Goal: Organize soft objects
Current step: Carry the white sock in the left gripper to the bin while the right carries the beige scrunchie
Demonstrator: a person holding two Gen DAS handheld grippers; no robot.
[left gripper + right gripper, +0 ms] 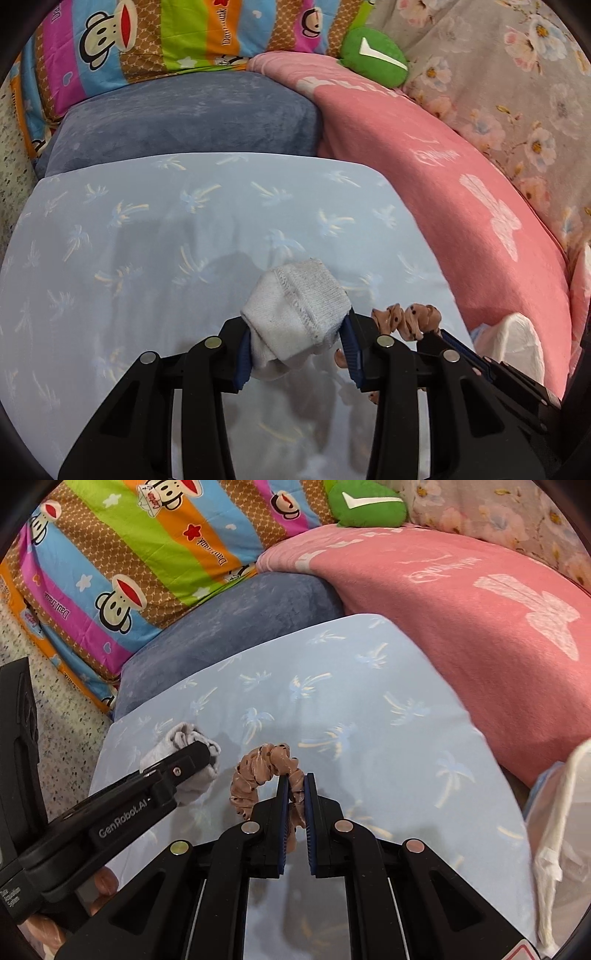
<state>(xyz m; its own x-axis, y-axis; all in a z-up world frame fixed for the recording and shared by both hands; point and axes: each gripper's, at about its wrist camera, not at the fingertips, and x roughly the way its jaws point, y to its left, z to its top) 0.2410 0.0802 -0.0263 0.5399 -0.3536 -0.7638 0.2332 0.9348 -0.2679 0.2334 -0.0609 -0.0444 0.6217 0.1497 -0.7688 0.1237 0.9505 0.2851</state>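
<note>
A rolled white-grey sock is clamped between the blue pads of my left gripper, held over the pale blue palm-print cloth. In the right wrist view that sock shows at the left, behind the left gripper. A tan dotted scrunchie is pinched at one side by my right gripper, close above the same cloth. From the left wrist view the scrunchie sits just right of the sock, with the right gripper below it.
A blue-grey cushion lies beyond the cloth, a pink blanket to the right, a striped monkey-print pillow at the back, and a green plush on top. White plastic bag at the right edge. Speckled floor at left.
</note>
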